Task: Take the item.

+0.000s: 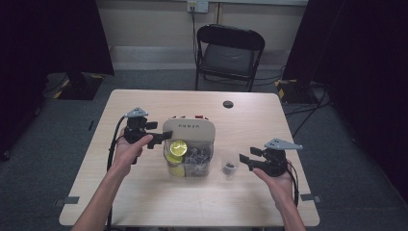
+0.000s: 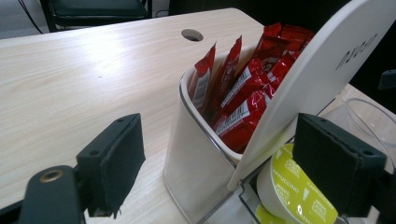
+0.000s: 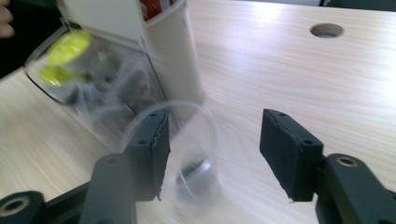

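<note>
A capsule holder stands mid-table with a clear front bin, a white rear compartment of red sachets and a tilted white lid. Lime capsules and dark ones lie in the bin. My left gripper sits at the holder's left side, jaws wide around its corner and the lid edge, pads not pressing. To the right of the holder a clear plastic cup holds a dark capsule. My right gripper is open, the cup between its jaws, close to the left one.
The wooden table has a round cable hole near its far edge. A black folding chair stands behind the table. Dark curtains hang at both sides of the room.
</note>
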The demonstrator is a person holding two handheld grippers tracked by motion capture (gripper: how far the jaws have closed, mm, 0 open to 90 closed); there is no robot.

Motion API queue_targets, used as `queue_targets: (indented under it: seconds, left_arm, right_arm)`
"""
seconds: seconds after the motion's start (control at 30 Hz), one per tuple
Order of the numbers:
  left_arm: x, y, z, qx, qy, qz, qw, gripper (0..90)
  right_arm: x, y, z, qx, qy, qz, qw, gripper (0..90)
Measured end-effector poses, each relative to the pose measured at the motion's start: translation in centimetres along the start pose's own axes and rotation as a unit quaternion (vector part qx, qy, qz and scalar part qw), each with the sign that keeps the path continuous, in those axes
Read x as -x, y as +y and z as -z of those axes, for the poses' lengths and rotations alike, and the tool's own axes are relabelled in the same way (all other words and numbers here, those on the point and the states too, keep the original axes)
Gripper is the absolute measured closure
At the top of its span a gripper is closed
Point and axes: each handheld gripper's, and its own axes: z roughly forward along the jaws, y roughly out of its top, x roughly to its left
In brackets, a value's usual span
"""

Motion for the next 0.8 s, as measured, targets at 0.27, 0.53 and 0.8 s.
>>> queue_targets:
  seconds: [0.27, 0.53, 0.8]
  left_arm:
    - [-0.4, 0.0, 0.6, 0.001, -0.002, 0.001, 1.0000, 16.8]
    - [-1.6, 0.4, 2.4, 0.021, 0.003, 0.014, 0.9997, 17.3]
    - [-3.4, 0.7, 2.7, 0.031, 0.024, 0.033, 0.9987, 17.3]
  right_arm:
    - [1.1, -1.7, 0.9, -0.014, -0.020, -0.009, 0.9997, 33.7]
    - [2.4, -3.6, 1.0, -0.039, -0.043, -0.020, 0.9981, 23.4]
    - [3.7, -5.7, 0.3, -0.081, -0.049, -0.039, 0.9948, 15.0]
